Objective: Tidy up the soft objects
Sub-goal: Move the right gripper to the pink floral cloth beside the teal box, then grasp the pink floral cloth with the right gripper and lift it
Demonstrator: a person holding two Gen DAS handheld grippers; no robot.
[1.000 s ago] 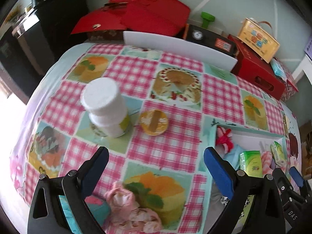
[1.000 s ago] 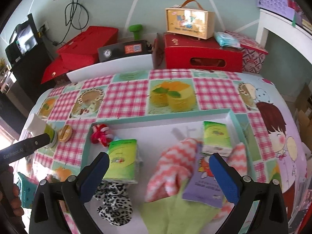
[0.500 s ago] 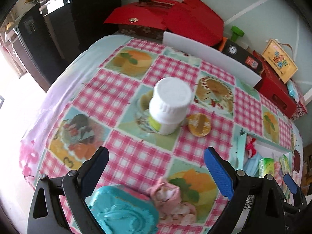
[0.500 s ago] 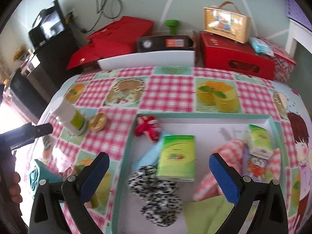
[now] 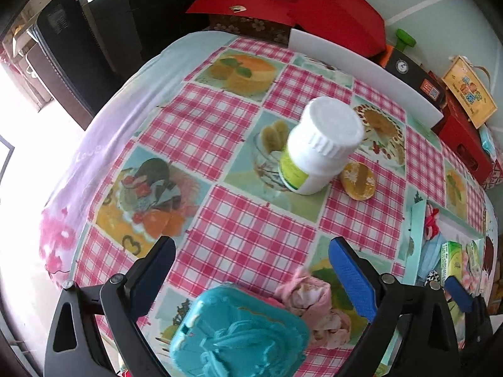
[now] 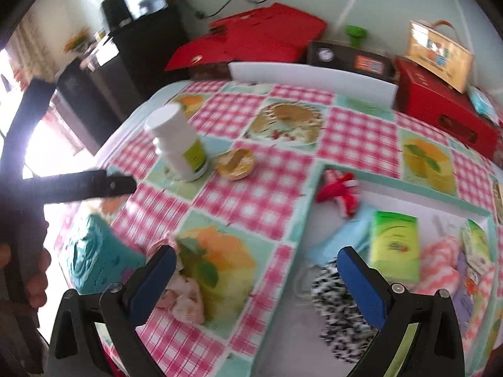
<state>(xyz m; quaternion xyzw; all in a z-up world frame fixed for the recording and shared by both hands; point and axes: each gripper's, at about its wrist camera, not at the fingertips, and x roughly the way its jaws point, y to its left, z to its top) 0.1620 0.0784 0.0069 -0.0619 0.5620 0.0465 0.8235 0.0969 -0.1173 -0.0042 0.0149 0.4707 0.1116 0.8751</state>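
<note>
My left gripper (image 5: 251, 254) is open and empty above the table's near left part. A turquoise soft block (image 5: 239, 336) lies just below it, with a crumpled pink cloth (image 5: 311, 301) beside the right finger. My right gripper (image 6: 256, 265) is open and empty over the left edge of the teal tray (image 6: 301, 216). The tray holds a red-white bow (image 6: 338, 191), a blue cloth (image 6: 342, 238), a leopard-print scrunchie (image 6: 339, 308), green tissue packs (image 6: 394, 245) and a pink zigzag cloth (image 6: 440, 264). The pink cloth (image 6: 185, 301) and turquoise block (image 6: 91, 257) also show in the right wrist view.
A white bottle (image 5: 317, 150) stands mid-table with a small orange lid (image 5: 358, 180) beside it. A white board (image 5: 361, 72), red boxes (image 5: 298, 9) and a yellow case (image 5: 468, 91) line the far edge. The table drops off at the left.
Both grippers have swung left. The turquoise block and pink cloth have come into view under the left gripper; the tray has slid right in both views. Jaws stayed open.
</note>
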